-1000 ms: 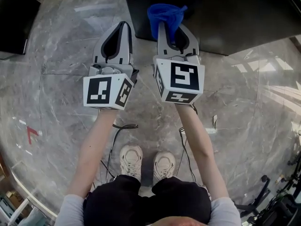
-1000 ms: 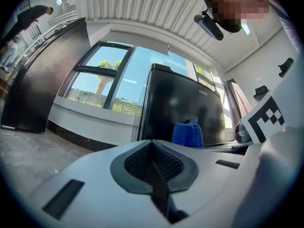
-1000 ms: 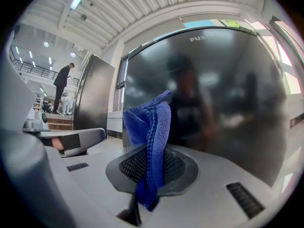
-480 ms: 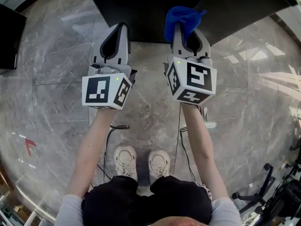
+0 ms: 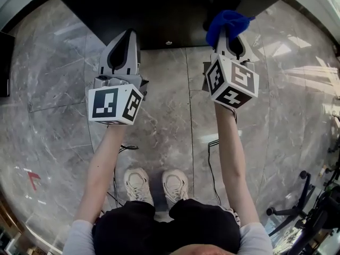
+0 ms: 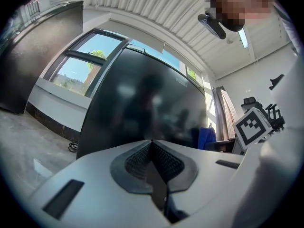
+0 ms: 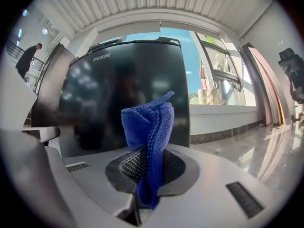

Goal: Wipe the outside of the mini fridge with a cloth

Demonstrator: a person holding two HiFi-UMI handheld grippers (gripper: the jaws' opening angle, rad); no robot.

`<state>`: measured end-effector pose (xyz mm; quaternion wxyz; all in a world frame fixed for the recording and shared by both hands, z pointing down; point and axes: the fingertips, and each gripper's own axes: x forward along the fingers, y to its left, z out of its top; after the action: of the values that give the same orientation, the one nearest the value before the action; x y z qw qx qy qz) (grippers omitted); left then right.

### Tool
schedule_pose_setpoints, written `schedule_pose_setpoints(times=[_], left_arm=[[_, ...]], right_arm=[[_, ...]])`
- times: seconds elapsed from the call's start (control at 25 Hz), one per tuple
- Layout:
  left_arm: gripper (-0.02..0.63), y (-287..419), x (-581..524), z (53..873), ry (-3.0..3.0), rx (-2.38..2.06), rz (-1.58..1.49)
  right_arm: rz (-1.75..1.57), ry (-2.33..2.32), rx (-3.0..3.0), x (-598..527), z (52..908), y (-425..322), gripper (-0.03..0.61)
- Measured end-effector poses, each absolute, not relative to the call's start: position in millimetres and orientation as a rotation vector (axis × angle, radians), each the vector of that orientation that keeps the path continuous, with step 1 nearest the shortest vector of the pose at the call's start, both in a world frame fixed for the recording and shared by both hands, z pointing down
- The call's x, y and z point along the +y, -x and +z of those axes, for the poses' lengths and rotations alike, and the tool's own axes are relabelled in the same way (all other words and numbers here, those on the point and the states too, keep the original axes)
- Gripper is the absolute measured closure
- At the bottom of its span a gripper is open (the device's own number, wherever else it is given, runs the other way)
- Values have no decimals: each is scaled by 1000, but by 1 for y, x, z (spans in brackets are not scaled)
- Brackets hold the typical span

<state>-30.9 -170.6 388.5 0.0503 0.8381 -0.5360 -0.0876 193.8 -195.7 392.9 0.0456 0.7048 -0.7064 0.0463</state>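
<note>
Both closed: right hand-held gripper (image 5: 232, 42) pinching cloth (image 7: 148, 122), left hand-held gripper (image 6: 153, 150) empty (fridge (image 7: 114, 87) reads FUXIN).

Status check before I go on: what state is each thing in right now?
left tongs: shut, nothing between them
right tongs: shut on the cloth
cloth: bunched, sticking up out of the tongs, apparently not yet touching the fridge
mini fridge: upright on the floor, door closed
</note>
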Motion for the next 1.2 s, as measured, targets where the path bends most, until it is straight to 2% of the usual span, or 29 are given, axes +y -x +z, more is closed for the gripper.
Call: schedule_pose_setpoints(times=[0.32, 1.2], left_arm=[[611, 24, -176, 401, -2541, -1611, -259], [611, 30, -187, 430, -2467, -1628, -253]], right_arm=[[126, -2283, -1998, -202, 394, -254, 517], [110, -2439, -1877, -199, 398, -301, 517]])
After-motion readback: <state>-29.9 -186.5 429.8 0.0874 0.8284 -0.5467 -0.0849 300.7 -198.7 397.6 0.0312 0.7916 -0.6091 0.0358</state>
